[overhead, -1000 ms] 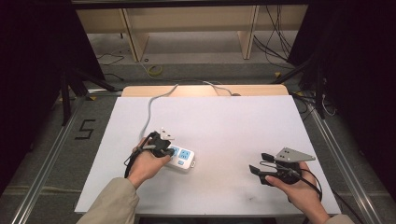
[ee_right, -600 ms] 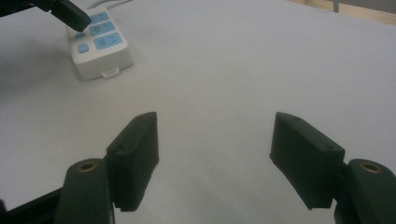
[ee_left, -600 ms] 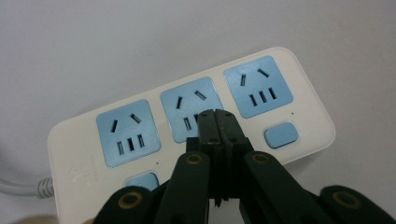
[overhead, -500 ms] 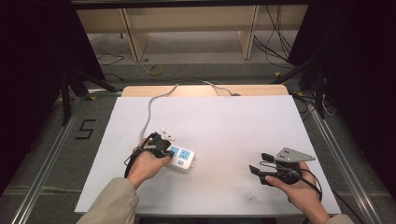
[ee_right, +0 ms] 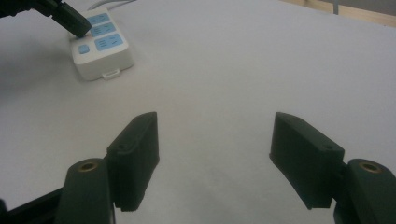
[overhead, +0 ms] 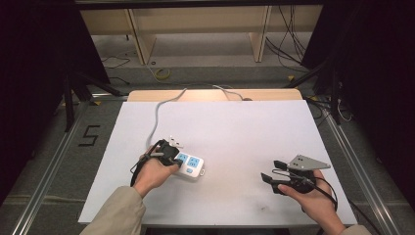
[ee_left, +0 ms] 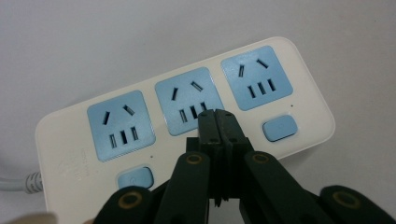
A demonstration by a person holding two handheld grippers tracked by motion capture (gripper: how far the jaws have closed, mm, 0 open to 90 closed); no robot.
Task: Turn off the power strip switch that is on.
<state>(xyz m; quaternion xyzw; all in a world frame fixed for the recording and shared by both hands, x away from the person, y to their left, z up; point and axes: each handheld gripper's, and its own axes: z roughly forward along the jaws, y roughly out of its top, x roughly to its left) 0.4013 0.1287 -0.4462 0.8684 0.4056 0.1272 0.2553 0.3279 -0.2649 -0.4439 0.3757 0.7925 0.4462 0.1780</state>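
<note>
Currently the power strip lies flat on the white table, left of centre and toward the near edge, with its grey cord running off toward the far side. It is white with three blue socket faces and small blue switches — one below each socket.

Left gripper: jaws clenched together with nothing between them. The joined tips sit over the strip's middle socket, at its lower edge. Whether the tips press on the plastic or hover just above it cannot be told. In the high view this gripper covers the cord end of the strip.

Right gripper: jaws released and spread wide, nothing between them — bare table surface shows in the gap. In the high view it is held low near the front right of the table, well apart from the strip, jaws pointing left toward it.
</note>
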